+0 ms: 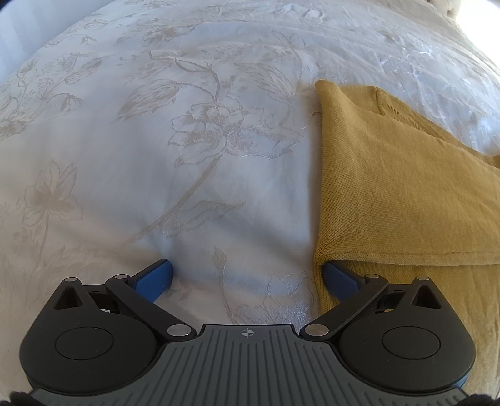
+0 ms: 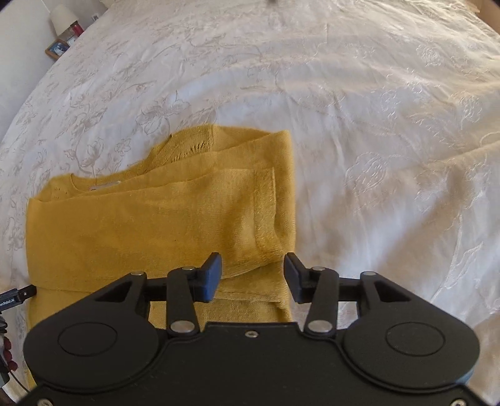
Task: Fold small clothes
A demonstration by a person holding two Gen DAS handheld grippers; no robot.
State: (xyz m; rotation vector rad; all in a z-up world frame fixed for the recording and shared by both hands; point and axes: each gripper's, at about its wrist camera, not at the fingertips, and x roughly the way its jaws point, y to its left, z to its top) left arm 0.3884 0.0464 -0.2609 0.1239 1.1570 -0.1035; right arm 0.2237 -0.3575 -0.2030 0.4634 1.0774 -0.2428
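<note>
A mustard-yellow knitted sweater [image 1: 390,187] lies partly folded on the bed, with a sleeve laid across its body and its neckline toward the far side. My left gripper [image 1: 248,270] is open wide at the sweater's left edge. Its right fingertip [image 1: 339,276] touches the fabric just under a folded hem, and its left fingertip rests on the bedspread. In the right wrist view the sweater [image 2: 156,225] fills the lower left. My right gripper [image 2: 253,276] hovers open over the sweater's near right corner, with fabric below the gap and neither pad pressing on it.
A white bedspread [image 2: 359,125] with a pale floral pattern covers the whole bed [image 1: 140,140]. A lamp [image 2: 62,17] and a small picture frame [image 2: 57,48] stand beyond the far left corner. A black labelled part [image 2: 15,296] pokes in at the left edge.
</note>
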